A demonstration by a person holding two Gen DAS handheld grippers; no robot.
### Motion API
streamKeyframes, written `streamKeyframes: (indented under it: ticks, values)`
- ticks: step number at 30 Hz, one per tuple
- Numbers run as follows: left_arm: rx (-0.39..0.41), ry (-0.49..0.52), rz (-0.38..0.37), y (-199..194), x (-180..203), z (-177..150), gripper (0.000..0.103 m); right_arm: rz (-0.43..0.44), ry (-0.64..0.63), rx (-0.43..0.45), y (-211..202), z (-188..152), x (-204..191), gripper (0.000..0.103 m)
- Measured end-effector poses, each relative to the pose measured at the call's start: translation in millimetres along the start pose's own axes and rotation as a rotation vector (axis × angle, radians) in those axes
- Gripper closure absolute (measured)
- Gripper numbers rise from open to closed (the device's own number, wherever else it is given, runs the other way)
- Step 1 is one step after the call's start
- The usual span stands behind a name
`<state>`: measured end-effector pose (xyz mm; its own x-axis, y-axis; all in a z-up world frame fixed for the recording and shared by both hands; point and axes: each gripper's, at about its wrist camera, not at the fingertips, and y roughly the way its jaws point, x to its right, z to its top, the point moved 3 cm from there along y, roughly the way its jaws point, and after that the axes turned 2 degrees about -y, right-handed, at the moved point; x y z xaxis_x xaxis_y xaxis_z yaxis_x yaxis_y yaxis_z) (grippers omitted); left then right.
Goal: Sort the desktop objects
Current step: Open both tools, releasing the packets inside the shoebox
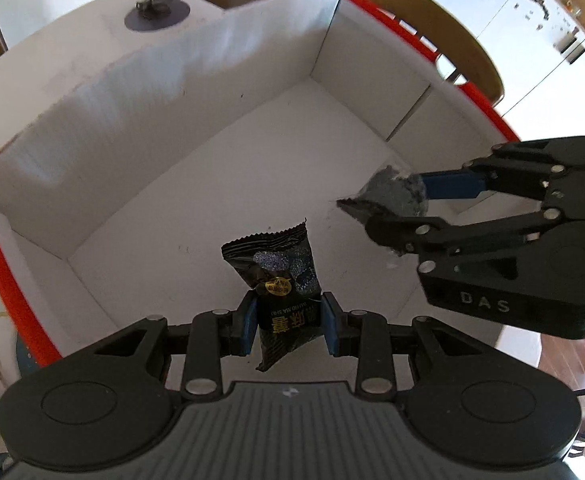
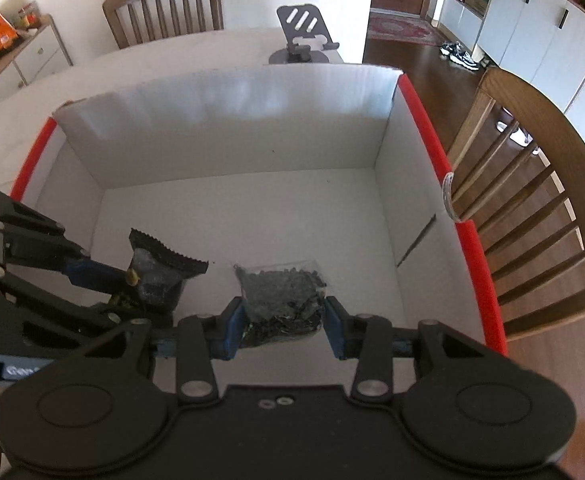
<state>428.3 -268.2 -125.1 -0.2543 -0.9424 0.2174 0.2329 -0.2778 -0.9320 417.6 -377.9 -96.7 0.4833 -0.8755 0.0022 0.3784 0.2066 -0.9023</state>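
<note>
Left tool (image 1: 288,326) clamping black snack packet (image 1: 278,280), right tool (image 1: 392,210) gripping clear bag (image 1: 388,192), white box (image 1: 172,120) below

Wooden slat-back chairs (image 2: 532,200) ring the white table (image 2: 212,44) — dark wood floor (image 2: 404,52), white cabinets (image 2: 540,20) beyond.

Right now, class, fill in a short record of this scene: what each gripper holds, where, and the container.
left gripper: jaws shut on black snack packet
right gripper: jaws shut on clear bag of dark bits
position: both above the box floor
container: white box, red-edged, nothing lying in the visible part
behind box: phone stand
</note>
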Motion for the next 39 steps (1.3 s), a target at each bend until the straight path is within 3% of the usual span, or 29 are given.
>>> streamKeyframes:
  ticks: [5,12,15,17,19,30,32,36,38,39]
  values:
    - [-0.078,-0.025,0.002,12.1,-5.6,-2.9,0.071,-0.007,-0.003,-0.048,9.7,-0.8,0.9,0.063]
    - [-0.080,-0.027,-0.007,11.6,-9.4,-0.7,0.069,-0.007,-0.001,-0.055,13.4,0.5,3.1,0.060]
    - [-0.066,-0.018,-0.014,6.9,-7.6,-2.6,0.057,-0.009,0.004,-0.059,14.0,-0.6,4.7,0.057]
    - [-0.050,-0.019,-0.036,1.8,-6.1,-3.3,0.038,0.000,0.019,-0.048,10.8,-0.1,6.2,0.046]
    - [-0.034,-0.017,-0.047,-4.8,-4.0,-4.8,0.033,0.003,0.036,-0.029,5.3,-0.6,9.4,0.038]
    - [0.050,-0.024,-0.085,-35.7,7.2,-9.1,0.025,0.045,0.069,0.033,-23.6,-1.8,13.5,0.028]
    - [0.068,-0.032,-0.086,-40.1,10.2,-10.7,0.015,0.050,0.069,0.043,-27.6,-2.3,12.8,0.027]
    - [0.110,-0.064,-0.101,-50.1,11.1,-17.3,0.010,0.080,0.069,0.081,-39.2,-2.8,13.2,0.019]
    - [0.127,-0.084,-0.107,-54.6,10.9,-21.2,0.000,0.084,0.071,0.104,-44.7,-2.8,13.5,0.014]
    - [0.140,-0.094,-0.111,-58.8,10.5,-23.8,0.000,0.086,0.076,0.117,-48.1,-2.8,14.3,0.012]
